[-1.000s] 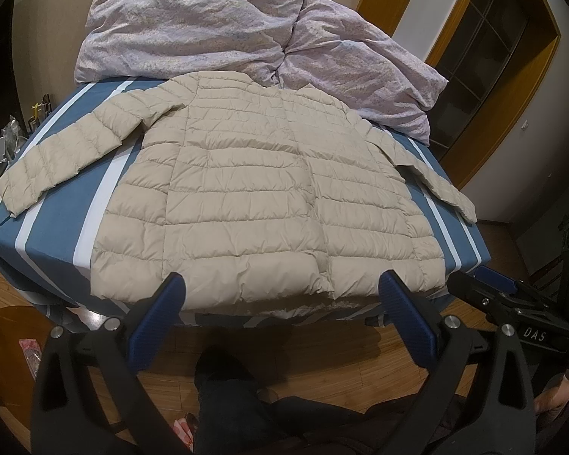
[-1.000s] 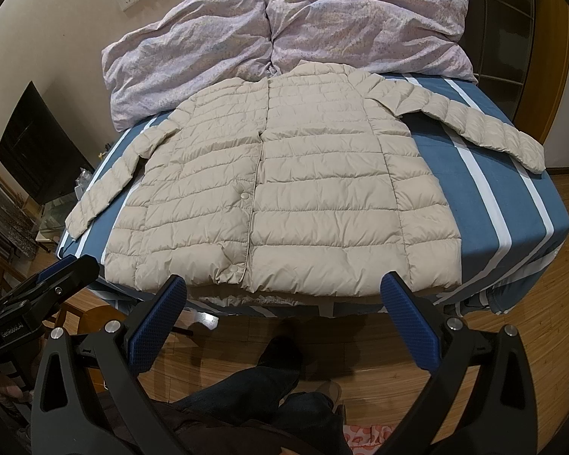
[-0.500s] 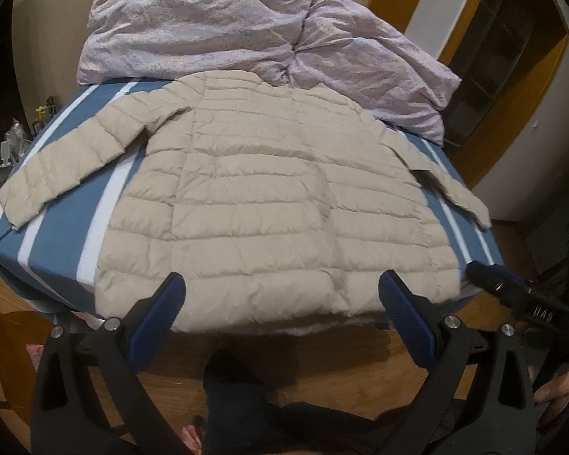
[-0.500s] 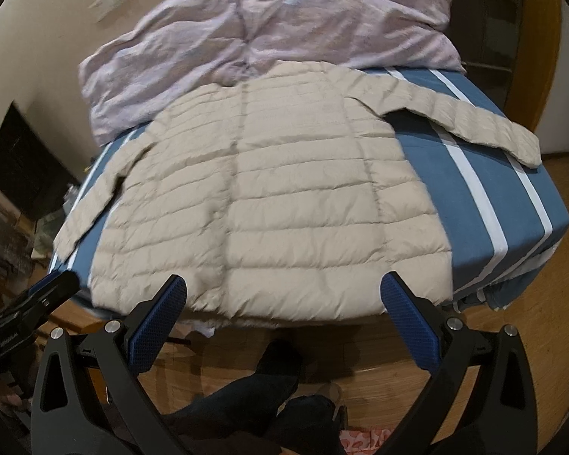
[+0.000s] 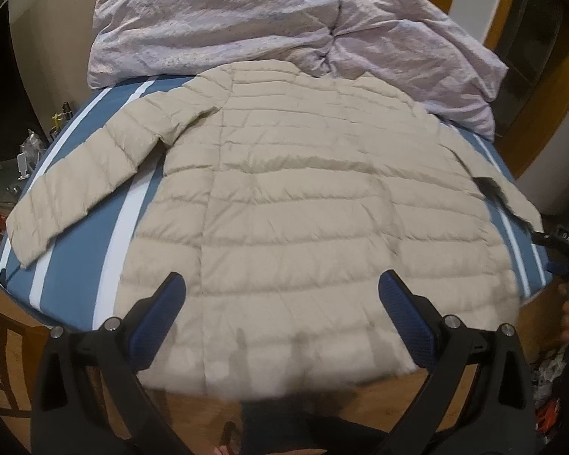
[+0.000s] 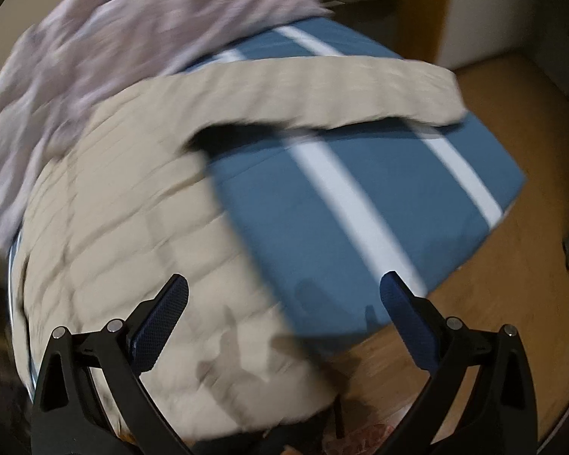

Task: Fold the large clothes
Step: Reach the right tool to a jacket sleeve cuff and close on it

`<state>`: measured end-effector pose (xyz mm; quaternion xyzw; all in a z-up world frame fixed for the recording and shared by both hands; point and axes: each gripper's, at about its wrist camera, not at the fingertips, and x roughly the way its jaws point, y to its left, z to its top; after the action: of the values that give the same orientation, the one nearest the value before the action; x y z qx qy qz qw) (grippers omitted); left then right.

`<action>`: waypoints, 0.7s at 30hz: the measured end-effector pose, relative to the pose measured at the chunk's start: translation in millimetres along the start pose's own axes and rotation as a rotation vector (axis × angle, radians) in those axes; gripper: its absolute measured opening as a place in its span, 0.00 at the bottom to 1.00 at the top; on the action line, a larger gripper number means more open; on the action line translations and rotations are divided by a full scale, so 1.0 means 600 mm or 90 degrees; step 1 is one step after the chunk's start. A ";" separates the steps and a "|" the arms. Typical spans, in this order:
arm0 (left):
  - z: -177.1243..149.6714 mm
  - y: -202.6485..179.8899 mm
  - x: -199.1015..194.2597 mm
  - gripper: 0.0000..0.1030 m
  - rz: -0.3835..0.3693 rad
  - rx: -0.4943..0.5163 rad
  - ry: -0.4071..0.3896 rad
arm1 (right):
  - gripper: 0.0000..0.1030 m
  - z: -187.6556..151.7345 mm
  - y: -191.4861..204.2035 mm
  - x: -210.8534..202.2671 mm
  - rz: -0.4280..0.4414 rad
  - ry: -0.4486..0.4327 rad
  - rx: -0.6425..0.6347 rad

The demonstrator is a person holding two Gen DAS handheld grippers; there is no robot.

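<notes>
A beige quilted puffer jacket point(image 5: 303, 204) lies flat on the blue bed with white stripes point(image 5: 76, 265), both sleeves spread out. My left gripper point(image 5: 282, 299) is open and empty, hovering over the jacket's bottom hem. My right gripper point(image 6: 284, 303) is open and empty above the jacket's right side point(image 6: 125, 227), near the bed's right corner. The right sleeve point(image 6: 322, 91) stretches across the blue sheet point(image 6: 341, 197) in the blurred right wrist view. The right gripper's body shows at the left wrist view's right edge point(image 5: 567, 242).
A crumpled lilac duvet point(image 5: 284, 22) is piled at the head of the bed. Wooden floor point(image 6: 512, 284) surrounds the bed. A wooden door frame point(image 5: 542, 106) stands at the back right. Clutter on a side surface point(image 5: 30, 151) sits left of the bed.
Both grippers have moved forward over the bed. The right gripper has swung to the right, toward the jacket's right sleeve and bed corner. Both stay open.
</notes>
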<state>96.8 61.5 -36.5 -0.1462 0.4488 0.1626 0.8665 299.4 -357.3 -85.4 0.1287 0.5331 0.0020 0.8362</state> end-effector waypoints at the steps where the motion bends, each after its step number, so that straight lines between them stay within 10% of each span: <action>1: 0.007 0.003 0.009 0.98 0.008 -0.003 0.002 | 0.98 0.020 -0.020 0.011 -0.002 0.005 0.030; 21: 0.076 0.042 0.107 0.98 0.082 -0.013 0.054 | 0.74 0.216 -0.256 0.121 -0.094 -0.005 0.386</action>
<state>154.6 112.1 -67.0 -0.1328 0.4916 0.2162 0.8330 426.0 -523.1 -132.0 0.3331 0.5141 -0.2187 0.7595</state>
